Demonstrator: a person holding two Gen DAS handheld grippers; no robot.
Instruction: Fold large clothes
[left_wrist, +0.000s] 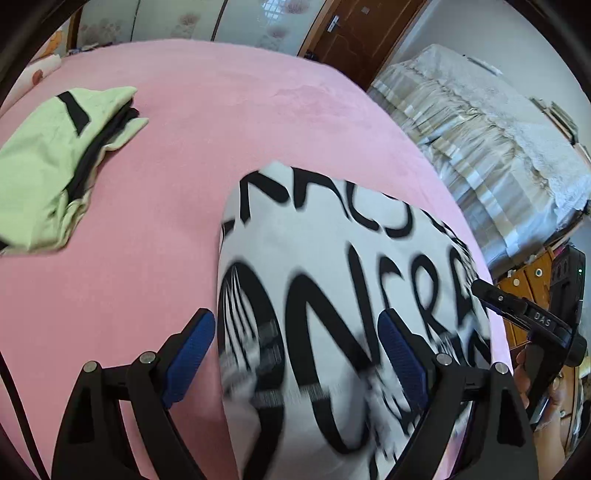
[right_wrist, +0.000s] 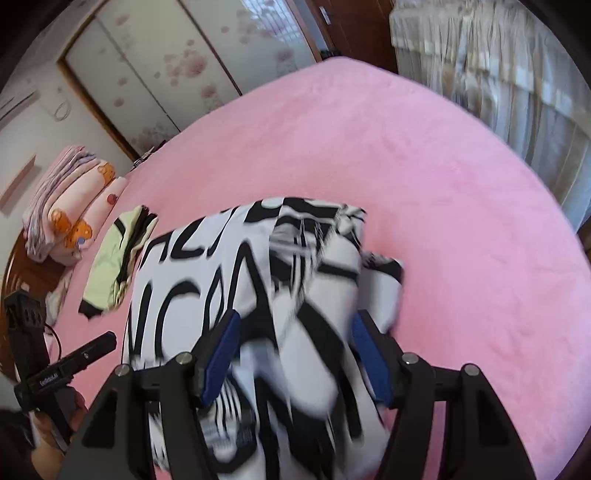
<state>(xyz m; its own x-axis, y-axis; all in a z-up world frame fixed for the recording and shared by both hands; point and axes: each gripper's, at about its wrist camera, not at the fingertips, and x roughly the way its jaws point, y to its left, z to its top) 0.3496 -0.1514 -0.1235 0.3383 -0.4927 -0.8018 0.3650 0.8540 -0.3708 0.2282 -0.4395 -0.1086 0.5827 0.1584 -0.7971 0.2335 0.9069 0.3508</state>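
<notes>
The black-and-white lettered garment (left_wrist: 332, 280) lies on the pink bed (left_wrist: 184, 177), long axis running away from both tools. Left hand-held gripper (left_wrist: 297, 354) and right hand-held gripper (right_wrist: 295, 354) hover spread above its near end (neither pinching cloth), about equally near.

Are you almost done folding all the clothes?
One's done: the green garment lies folded on the pink bed. The black-and-white garment is folded over but rumpled; both hand-held grippers, left and right, are open above it. It needs tidying.
</notes>
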